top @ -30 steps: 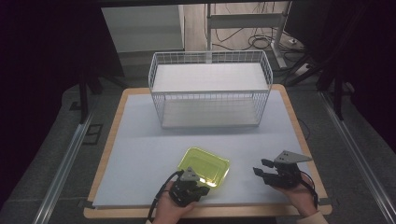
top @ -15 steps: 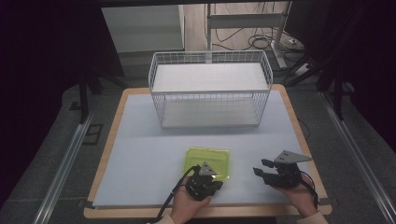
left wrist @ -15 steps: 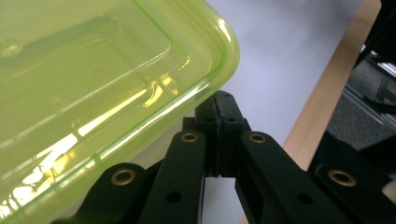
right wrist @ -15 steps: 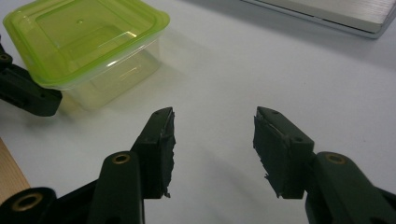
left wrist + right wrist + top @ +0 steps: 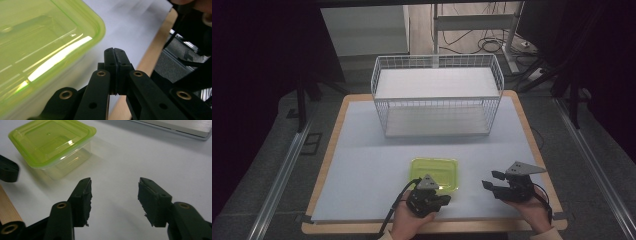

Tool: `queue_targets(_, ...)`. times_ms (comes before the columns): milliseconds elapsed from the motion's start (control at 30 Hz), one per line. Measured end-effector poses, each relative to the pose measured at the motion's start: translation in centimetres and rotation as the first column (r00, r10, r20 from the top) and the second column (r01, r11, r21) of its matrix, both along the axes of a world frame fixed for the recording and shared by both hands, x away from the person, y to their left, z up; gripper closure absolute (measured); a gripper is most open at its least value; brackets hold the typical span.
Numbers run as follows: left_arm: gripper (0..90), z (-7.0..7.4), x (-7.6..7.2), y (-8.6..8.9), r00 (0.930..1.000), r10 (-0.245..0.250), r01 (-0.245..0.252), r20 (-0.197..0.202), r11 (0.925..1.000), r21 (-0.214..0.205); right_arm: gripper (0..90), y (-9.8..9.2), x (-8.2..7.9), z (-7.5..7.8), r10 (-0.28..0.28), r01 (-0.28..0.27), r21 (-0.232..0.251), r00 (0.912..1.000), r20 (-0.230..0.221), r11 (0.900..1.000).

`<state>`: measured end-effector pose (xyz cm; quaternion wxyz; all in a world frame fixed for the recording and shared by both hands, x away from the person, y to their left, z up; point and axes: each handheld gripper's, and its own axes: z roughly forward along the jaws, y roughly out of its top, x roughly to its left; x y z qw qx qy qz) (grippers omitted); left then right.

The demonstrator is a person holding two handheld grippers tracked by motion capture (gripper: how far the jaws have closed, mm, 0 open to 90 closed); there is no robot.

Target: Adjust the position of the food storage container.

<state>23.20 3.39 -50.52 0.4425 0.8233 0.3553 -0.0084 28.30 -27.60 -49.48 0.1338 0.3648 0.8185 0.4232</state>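
A clear container with a lime-green lid sits on the white mat near the table's front edge; the same container lies up and to the left in the right gripper view. My left gripper is just in front of its near side, pointing right. Its jaws are shut on nothing, and the left gripper has the container close on its left. My right gripper rests a hand's width right of the container. The right gripper is open, its jaws have just been opening, and only bare mat lies between them.
A white wire basket stands across the back middle of the table, open at the top. The wooden table edge runs just behind both hands. Bare mat stretches to the left of the container.
The container has turned from a skewed pose to sit square with the table. My left gripper has shifted right along its near side. The right jaws stand wider apart.
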Motion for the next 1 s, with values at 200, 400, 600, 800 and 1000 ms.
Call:
queue_targets(200, 87.4, 1.8, -0.6, 5.0, 0.9959, 0.091, -0.090, 0.004, 0.9925, -0.083, 32.3, -0.2, 0.2, 0.1, -0.024, 0.026, 0.057, 0.9992, -0.032, 0.9980)
queue_targets(400, 68.7, 2.5, 0.0, 10.1, 0.9780, 0.208, -0.208, -0.018, 0.9716, -0.112, 27.9, -0.2, 0.2, 0.1, -0.026, 0.029, 0.080, 0.9992, -0.031, 0.9963)
queue_targets(600, 42.0, 2.1, 1.1, 12.6, 0.9585, 0.280, -0.284, -0.055, 0.9550, -0.086, 24.0, 0.2, 0.3, -0.1, -0.023, 0.028, 0.094, 0.9982, -0.055, 0.9952)
queue_targets(800, 35.5, 1.6, 1.7, 13.7, 0.9502, 0.295, -0.305, -0.102, 0.9472, -0.100, 26.1, 0.5, 0.1, -0.3, -0.018, 0.019, 0.067, 0.9998, -0.013, 0.9976)
queue_targets(1000, 35.2, 1.5, 1.9, 13.8, 0.9478, 0.293, -0.306, -0.126, 0.9473, -0.096, 26.3, 0.3, 0.1, -0.3, -0.019, 0.019, 0.069, 0.9998, -0.002, 0.9974)
